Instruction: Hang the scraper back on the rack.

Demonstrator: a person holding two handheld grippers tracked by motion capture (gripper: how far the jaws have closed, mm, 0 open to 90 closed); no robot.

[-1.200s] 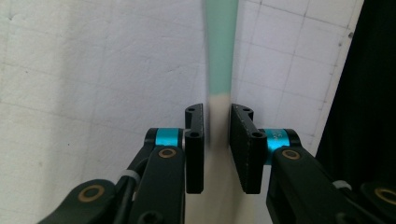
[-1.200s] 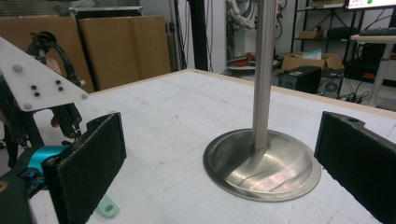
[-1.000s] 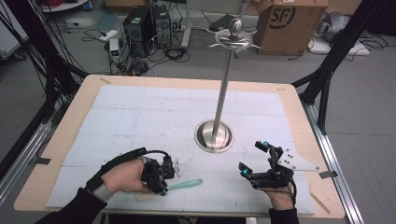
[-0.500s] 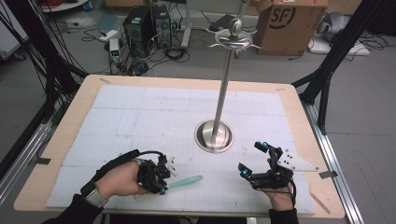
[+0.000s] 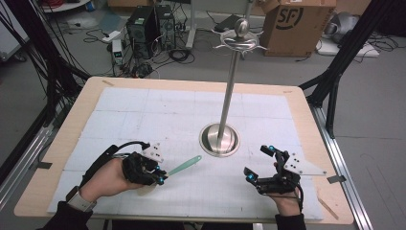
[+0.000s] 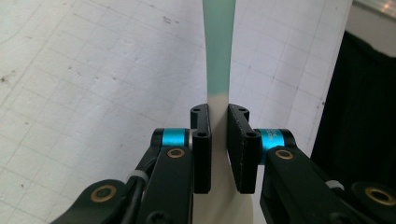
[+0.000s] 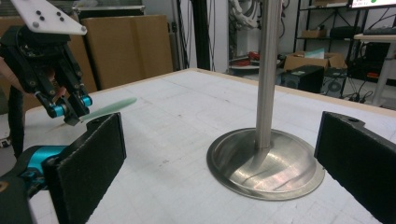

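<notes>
Spatula: a small spatula point(image 5: 184, 166) with a mint-green handle and a cream-white blade. It is in the left tongs and held just above the desk. The green end points toward the metal stand. In the left gripper view the spatula point(image 6: 218, 56) runs straight up between the two black jaws.

Left tongs: the left tongs point(image 5: 160, 176) sit at the near left of the desk, in the person's left hand point(image 5: 106, 179). The jaws are narrow and squeeze the spatula right where cream turns to green. In the right gripper view the left tongs point(image 7: 72, 117) are off to the left, with the spatula point(image 7: 109, 108) sticking out.

Right tongs: the right tongs point(image 5: 257, 163) sit at the near right of the desk, well apart from the spatula. The jaws are wide apart, with nothing between them. In the right gripper view they stand on either side of the stand's base.

Stand: a shiny metal stand point(image 5: 228, 91) with a round base and a tall pole. It is in the middle of the desk, between the two tongs and a bit farther back.

Desk: a wooden desk point(image 5: 81, 103) with a white mat with grid lines on top.
</notes>
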